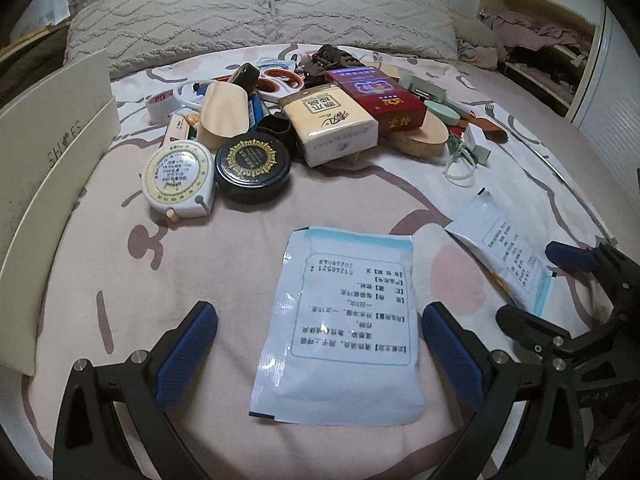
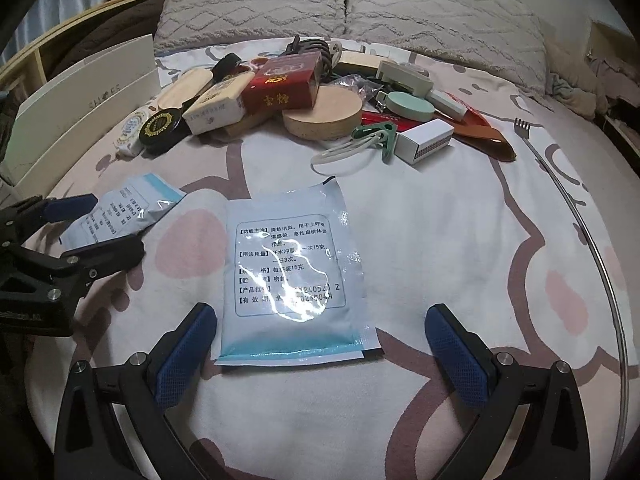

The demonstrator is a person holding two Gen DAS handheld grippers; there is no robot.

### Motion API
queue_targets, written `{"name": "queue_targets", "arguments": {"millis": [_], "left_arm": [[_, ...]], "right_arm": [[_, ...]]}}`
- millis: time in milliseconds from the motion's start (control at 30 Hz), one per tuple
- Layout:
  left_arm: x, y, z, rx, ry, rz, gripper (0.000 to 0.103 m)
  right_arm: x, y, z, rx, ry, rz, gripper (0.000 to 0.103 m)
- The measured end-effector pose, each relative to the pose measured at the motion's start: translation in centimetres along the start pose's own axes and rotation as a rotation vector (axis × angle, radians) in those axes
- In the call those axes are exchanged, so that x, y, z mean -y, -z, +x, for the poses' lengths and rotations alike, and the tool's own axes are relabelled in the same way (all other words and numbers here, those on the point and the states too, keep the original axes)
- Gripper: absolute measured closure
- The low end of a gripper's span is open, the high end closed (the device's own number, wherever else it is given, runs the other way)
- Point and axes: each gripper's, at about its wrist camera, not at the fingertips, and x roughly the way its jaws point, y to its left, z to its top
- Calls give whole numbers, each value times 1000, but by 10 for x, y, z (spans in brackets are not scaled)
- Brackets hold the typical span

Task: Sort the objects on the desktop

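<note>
Printed Chinese text covers both sachets; the near sachet (image 2: 294, 276) carries a framed panel with dosage lines reading "15克" and a batch number ending "240521 2", partly washed out by glare. The second sachet (image 1: 342, 324) shows the same framed panel, seen upside down from the left wrist view, with "01240521 2". The white box (image 1: 48, 184) at 9 o'clock is marked "SHOES". The red carton (image 2: 280, 86) bears gold characters, the tissue pack (image 1: 330, 122) a square black seal, and the round white tape measure (image 1: 180, 178) a dial labelled "BMI". The pile lies at 12 o'clock on the bedsheet (image 2: 440, 240), ahead of both sachets: black tin (image 1: 252, 168), cork disc (image 2: 324, 116), green clip (image 2: 378, 134), matchbox (image 2: 426, 140), scissors (image 1: 280, 80), tape roll (image 1: 160, 104). A back scratcher (image 2: 576, 216) runs along the 3 o'clock side; pillows (image 2: 352, 4) close off the far edge. Nothing blocks either sachet. Each sachet is a flat, glossy white pouch with a blue band at one end, lying face up. The right gripper (image 2: 320, 348) is released, jaws wide apart, astride the near sachet's blue end without pressing it. The left gripper (image 1: 320, 344) is likewise released, jaws straddling the second sachet.
</note>
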Motion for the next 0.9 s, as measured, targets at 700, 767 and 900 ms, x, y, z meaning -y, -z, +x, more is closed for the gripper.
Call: {"name": "queue_targets", "arguments": {"millis": [700, 767, 900], "left_arm": [[3, 2, 8, -19, -28, 19, 0], [6, 3, 8, -12, -41, 25, 0], [6, 2, 8, -12, -45, 25, 0]], "right_arm": [[2, -30, 27, -59, -88, -58, 0], [0, -27, 25, -37, -68, -67, 0], [0, -25, 24, -23, -60, -69, 0]]}}
